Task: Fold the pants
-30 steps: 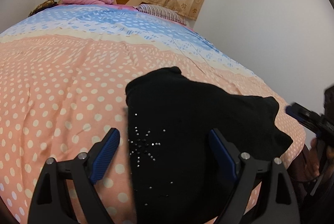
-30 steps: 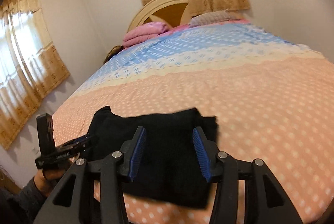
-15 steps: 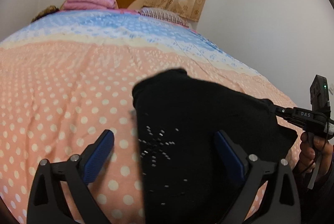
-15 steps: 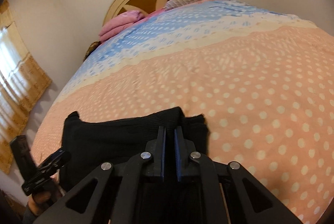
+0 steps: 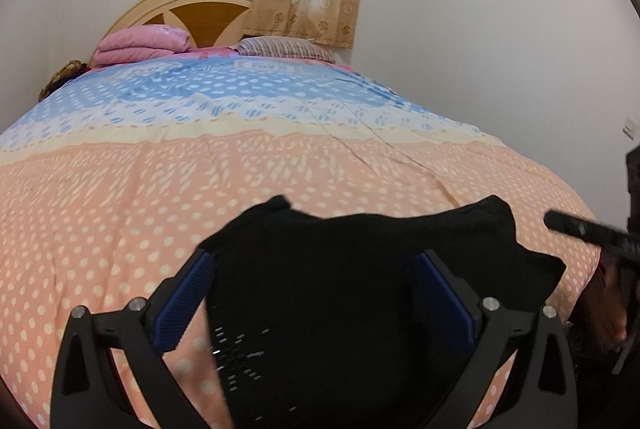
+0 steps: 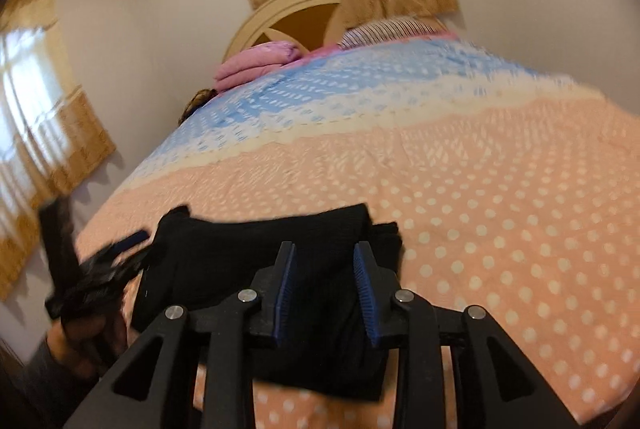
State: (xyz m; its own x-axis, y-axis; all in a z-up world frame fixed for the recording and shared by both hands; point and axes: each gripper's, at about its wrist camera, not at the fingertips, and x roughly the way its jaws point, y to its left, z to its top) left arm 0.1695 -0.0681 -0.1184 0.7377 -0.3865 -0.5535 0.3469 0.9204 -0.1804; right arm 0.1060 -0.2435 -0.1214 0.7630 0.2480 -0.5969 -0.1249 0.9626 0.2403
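Black pants [image 5: 360, 249] lie folded into a compact bundle on the near end of the bed, with small rhinestones on the near part. My left gripper [image 5: 312, 261] hovers over them, its jaws wide and still opening; the cloth shows between the blue pads [image 5: 184, 305], untouched. In the right wrist view the pants [image 6: 224, 253] sit under my right gripper [image 6: 324, 249], whose jaws are opening with a clear gap; the pads do not press the cloth. Each view shows the other gripper at its edge, blurred: the right gripper [image 5: 588, 229] and the left gripper [image 6: 100, 265].
A peach bedspread [image 5: 120, 213] with white dots covers the bed and turns blue toward the head. A folded pink blanket [image 5: 144, 43], a striped pillow [image 5: 284, 49] and a wooden headboard [image 5: 192, 9] are at the far end. Walls and curtained windows surround the bed. A hand [image 6: 76, 341] holds the left gripper.
The right gripper closed over the pants half a second ago and has since parted its jaws. The left jaws have spread wider and that gripper has lifted back a little.
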